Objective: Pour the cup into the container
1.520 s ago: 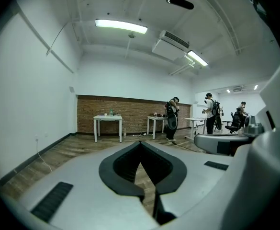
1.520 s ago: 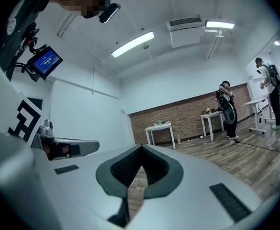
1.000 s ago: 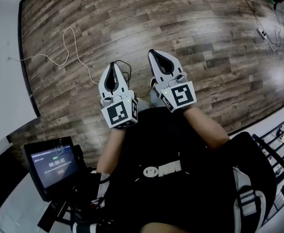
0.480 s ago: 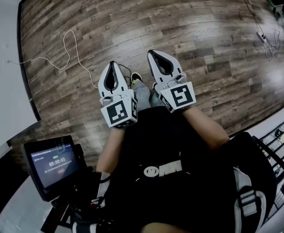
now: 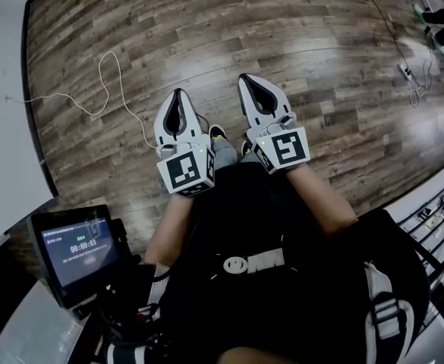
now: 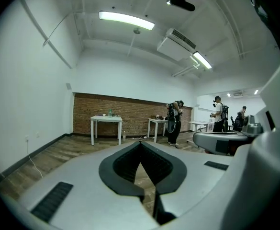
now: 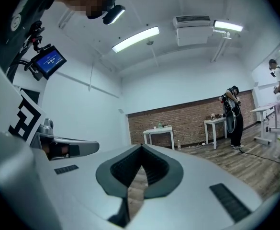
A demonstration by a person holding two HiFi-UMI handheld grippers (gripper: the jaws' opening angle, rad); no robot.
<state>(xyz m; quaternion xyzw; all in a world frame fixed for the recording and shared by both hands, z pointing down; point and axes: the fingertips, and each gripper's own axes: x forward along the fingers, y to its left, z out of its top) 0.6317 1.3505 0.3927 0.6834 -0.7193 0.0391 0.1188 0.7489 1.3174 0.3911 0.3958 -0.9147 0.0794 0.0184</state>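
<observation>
In the head view my left gripper [image 5: 178, 92] and right gripper [image 5: 245, 76] are held side by side over the wooden floor, both pointing forward. Each is shut with nothing between its jaws. The left gripper view shows its tips [image 6: 140, 142] meeting, and the right gripper view shows the same [image 7: 140, 146]. A white table [image 6: 106, 119] stands far off by the brick wall with small things on top, too small to name. The same table [image 7: 159, 130] appears in the right gripper view. No cup or container is recognisable.
A thin white cable [image 5: 108, 74] snakes over the floor at the left. A small monitor [image 5: 77, 247] sits low at my left. More cables [image 5: 415, 74] lie far right. A person [image 6: 174, 123] stands by a second table, with others beyond.
The floor has slid under me as I walk forward. Both grippers stay side by side and shut, now slightly higher in the picture. A shoe has come into view between them.
</observation>
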